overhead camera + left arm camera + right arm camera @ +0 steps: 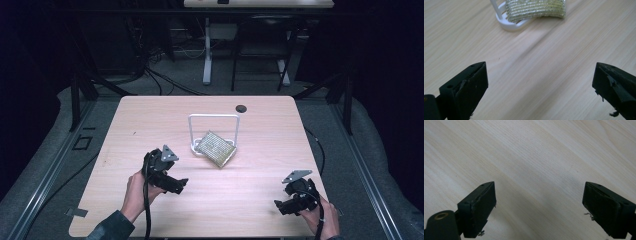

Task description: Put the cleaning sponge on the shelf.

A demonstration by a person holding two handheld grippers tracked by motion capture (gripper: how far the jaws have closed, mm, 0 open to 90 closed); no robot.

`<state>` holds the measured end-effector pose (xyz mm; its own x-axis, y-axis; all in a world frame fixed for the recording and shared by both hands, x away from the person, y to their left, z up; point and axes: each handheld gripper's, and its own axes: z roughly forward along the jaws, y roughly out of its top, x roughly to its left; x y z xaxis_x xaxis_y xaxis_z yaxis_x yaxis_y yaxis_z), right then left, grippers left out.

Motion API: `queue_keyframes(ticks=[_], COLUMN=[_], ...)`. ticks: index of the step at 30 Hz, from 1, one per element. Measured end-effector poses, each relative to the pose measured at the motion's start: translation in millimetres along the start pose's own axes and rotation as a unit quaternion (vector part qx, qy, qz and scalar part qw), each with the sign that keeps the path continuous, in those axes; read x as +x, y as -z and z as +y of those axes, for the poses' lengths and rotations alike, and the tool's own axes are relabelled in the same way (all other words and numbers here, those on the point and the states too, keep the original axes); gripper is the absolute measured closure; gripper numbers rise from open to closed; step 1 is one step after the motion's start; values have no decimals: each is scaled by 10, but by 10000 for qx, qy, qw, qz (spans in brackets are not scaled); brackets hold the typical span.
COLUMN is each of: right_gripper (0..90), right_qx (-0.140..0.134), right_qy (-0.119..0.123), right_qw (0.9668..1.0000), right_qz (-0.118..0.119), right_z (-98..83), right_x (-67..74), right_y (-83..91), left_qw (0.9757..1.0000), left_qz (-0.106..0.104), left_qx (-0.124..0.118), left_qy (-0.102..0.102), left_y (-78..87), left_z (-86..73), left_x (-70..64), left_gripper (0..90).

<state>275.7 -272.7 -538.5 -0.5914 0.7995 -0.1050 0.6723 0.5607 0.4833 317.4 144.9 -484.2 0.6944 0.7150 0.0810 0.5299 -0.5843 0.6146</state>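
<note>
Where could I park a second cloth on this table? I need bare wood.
Bare wood runs between the left gripper and right gripper, and along both side edges of the table. Crowded only mid-table, around the white rack and glittery cloth.

**Hidden and cropped items**

Scouring pad point(535, 10): top cut off by the left gripper view's upper edge. White wire stand point(510, 23): base and one upright visible there, remainder out of frame. Small dark disc point(241, 108) on the worktop point(150, 125): too small to identify.
</note>
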Motion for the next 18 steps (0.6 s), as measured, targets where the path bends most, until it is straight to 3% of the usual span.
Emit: queue_keyframes(ticks=[5, 9, 10, 12, 14, 17, 18], right_gripper=[113, 112, 112, 113, 112, 107, 107], right_qx=[9, 21, 5, 20, 36, 24, 24], right_qy=[-2, 14, 3, 1, -3, 60, 60], right_qw=[10000, 10000, 10000, 10000, 10000, 10000, 10000], right_qz=[14, 7, 32, 33, 29, -26, -26], right_z=[1, 0, -5, -10, -9, -5, -5], right_x=[7, 11, 11, 8, 14, 22, 22], right_y=[-5, -6, 3, 0, -3, 8, 8], left_qw=[9998, 9993, 9989, 9986, 9974, 9948, 9948], left_qz=[-25, -4, -2, 40, 272, 427, 427], left_qx=[74, 118, 276, 333, 470, 566, 566], left_qy=[164, 354, 382, 399, 473, 731, 731], left_y=[33, 30, 5, -7, -9, -60, -60], left_z=[-177, -405, -508, -552, -657, -738, -738], left_x=[35, 56, 73, 82, 123, 232, 232], left_gripper=[1, 1, 0, 0, 0, 0, 0])
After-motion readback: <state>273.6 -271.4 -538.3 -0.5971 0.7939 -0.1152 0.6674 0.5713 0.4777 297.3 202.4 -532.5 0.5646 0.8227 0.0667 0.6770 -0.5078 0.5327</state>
